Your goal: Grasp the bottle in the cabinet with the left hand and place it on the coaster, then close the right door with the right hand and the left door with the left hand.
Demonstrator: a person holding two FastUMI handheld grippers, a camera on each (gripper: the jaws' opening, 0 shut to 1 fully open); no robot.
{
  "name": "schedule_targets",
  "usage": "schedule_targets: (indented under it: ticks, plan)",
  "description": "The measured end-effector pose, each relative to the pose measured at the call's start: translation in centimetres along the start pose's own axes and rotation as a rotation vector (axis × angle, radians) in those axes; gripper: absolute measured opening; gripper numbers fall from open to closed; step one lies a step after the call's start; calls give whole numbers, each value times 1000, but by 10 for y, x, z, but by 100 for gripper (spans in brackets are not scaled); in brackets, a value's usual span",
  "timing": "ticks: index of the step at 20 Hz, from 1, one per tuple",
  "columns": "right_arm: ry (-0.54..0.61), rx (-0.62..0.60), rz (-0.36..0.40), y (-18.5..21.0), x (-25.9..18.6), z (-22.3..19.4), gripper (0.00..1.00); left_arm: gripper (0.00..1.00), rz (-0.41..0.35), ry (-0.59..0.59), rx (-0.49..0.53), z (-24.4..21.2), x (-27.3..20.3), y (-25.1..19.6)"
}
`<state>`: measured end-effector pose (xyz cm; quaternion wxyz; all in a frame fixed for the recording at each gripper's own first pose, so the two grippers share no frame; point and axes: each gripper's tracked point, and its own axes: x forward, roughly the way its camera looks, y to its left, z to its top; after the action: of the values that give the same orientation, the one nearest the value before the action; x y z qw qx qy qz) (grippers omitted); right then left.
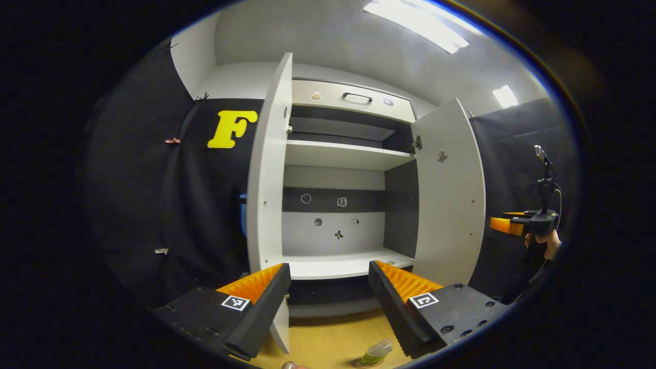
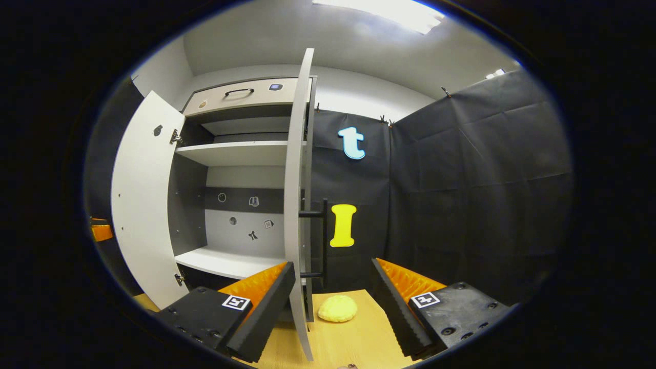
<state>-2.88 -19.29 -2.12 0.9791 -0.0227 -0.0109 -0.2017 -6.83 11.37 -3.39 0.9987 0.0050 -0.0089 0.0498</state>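
The white cabinet [image 1: 338, 266] stands with both doors swung out. A small clear bottle of green liquid [image 1: 376, 352] stands on a round coaster [image 1: 365, 364] on the wooden table, low between my left gripper's fingers. My left gripper [image 1: 328, 302] is open and holds nothing; the left door [image 1: 266, 169] has its lower corner just inside the left finger. My right gripper [image 2: 330, 302] is open too, and the right door [image 2: 297, 205] shows edge-on between its fingers, near the left one. The door's black bar handle [image 2: 324, 238] faces right.
A yellow lump [image 2: 337, 308] lies on the wooden table [image 2: 359, 338] right of the right door. Black cloth walls enclose the booth. The right gripper [image 1: 512, 223], held by a hand [image 1: 551, 243], shows beyond the right door [image 1: 448, 195]. A drawer [image 1: 353, 97] tops the cabinet.
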Motion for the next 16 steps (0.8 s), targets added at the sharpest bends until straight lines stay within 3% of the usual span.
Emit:
schedule_targets:
  ticks: [3, 8, 16]
  plan:
    - [13, 8, 7, -5, 10, 0, 98, 97, 97, 6, 47, 6, -18, 38]
    - [32, -1, 27, 0, 21, -6, 96, 97, 195, 38, 81, 2, -38, 76]
    - [38, 23, 44, 19, 17, -9, 95, 97, 247, 61, 68, -7, -35, 99]
